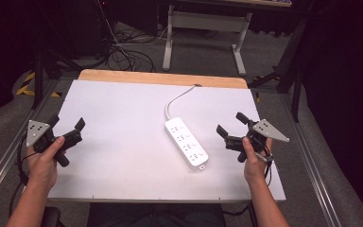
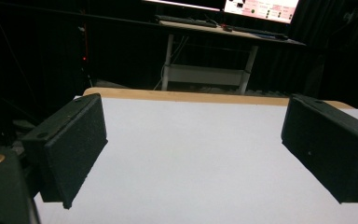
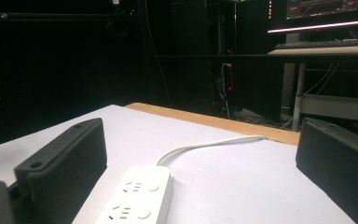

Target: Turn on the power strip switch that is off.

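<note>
White power strip [image 1: 186, 142] is laid flat, diagonally, right of table centre; its white cord [image 1: 177, 100] is run toward the far edge.

White power strip [image 3: 137, 198] between parted jaws

A white table [image 1: 123, 156] bears a power strip [image 1: 185, 141].

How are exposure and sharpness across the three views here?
High view: table evenly bright, surroundings dark, power strip fairly sharp. Left gripper view: dim, jaws soft, monitor blown out. Right gripper view: dark background, strip near the lens slightly blurred.
</note>
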Action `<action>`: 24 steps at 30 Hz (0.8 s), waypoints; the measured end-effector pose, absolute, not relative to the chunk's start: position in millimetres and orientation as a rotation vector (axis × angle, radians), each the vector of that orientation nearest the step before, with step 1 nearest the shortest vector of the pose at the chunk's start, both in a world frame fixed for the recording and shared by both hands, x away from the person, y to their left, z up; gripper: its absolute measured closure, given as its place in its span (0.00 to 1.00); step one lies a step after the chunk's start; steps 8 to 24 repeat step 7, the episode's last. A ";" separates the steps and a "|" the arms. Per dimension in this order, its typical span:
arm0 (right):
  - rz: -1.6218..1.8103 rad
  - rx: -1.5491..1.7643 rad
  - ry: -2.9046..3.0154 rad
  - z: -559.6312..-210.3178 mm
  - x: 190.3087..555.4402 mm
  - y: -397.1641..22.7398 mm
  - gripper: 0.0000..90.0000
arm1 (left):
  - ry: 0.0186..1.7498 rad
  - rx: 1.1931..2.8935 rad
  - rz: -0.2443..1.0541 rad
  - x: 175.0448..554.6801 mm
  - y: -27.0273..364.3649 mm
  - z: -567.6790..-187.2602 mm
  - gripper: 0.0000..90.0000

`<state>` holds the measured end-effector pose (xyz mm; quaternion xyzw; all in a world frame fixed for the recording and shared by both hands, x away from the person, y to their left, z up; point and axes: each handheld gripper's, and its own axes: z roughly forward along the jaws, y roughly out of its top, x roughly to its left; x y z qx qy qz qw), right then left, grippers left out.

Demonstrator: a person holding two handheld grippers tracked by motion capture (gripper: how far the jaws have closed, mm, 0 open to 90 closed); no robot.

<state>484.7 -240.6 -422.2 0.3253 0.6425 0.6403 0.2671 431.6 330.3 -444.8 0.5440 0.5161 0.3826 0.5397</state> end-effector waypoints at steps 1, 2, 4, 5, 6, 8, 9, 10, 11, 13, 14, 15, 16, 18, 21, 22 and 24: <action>1.729 0.877 1.735 -422.2 484.8 -240.5 0.03 | 1.227 1.294 0.909 431.6 330.3 -444.8 0.08; 1.729 0.878 1.735 -422.3 484.9 -240.6 0.03 | 1.228 1.294 0.910 431.7 330.3 -444.8 0.08; 1.729 0.877 1.734 -422.4 485.0 -240.8 0.03 | 1.227 1.295 0.910 431.9 330.2 -444.8 0.08; 1.731 0.876 1.734 -422.6 485.4 -241.2 0.03 | 1.227 1.296 0.910 431.9 330.3 -444.9 0.08; 1.731 0.878 1.732 -422.7 485.5 -241.3 0.03 | 1.227 1.295 0.910 432.0 330.3 -444.9 0.08; 1.730 0.879 1.730 -422.8 485.6 -241.2 0.03 | 1.228 1.296 0.910 432.1 330.5 -444.9 0.08; 1.730 0.879 1.730 -422.8 485.6 -241.2 0.03 | 1.228 1.296 0.910 432.1 330.5 -444.9 0.08; 1.730 0.879 1.730 -422.8 485.6 -241.2 0.03 | 1.228 1.296 0.910 432.1 330.5 -444.9 0.08; 1.730 0.879 1.730 -422.8 485.6 -241.2 0.03 | 1.228 1.296 0.910 432.1 330.5 -444.9 0.08; 1.730 0.879 1.730 -422.8 485.6 -241.2 0.03 | 1.228 1.296 0.910 432.1 330.5 -444.9 0.08; 1.730 0.879 1.730 -422.8 485.6 -241.2 0.03 | 1.228 1.296 0.910 432.1 330.5 -444.9 0.08; 1.730 0.879 1.730 -422.8 485.6 -241.2 0.03 | 1.228 1.296 0.910 432.1 330.5 -444.9 0.08; 1.730 0.879 1.730 -422.8 485.6 -241.2 0.03 | 1.228 1.296 0.910 432.1 330.5 -444.9 0.08; 1.730 0.879 1.730 -422.8 485.6 -241.2 0.03 | 1.228 1.296 0.910 432.1 330.5 -444.9 0.08; 1.730 0.879 1.730 -422.8 485.6 -241.2 0.03 | 1.228 1.296 0.910 432.1 330.5 -444.9 0.08; 1.730 0.879 1.730 -422.8 485.6 -241.2 0.03 | 1.228 1.296 0.910 432.1 330.5 -444.9 0.08; 1.730 0.879 1.730 -422.8 485.6 -241.2 0.03 | 1.228 1.296 0.910 432.1 330.5 -444.9 0.08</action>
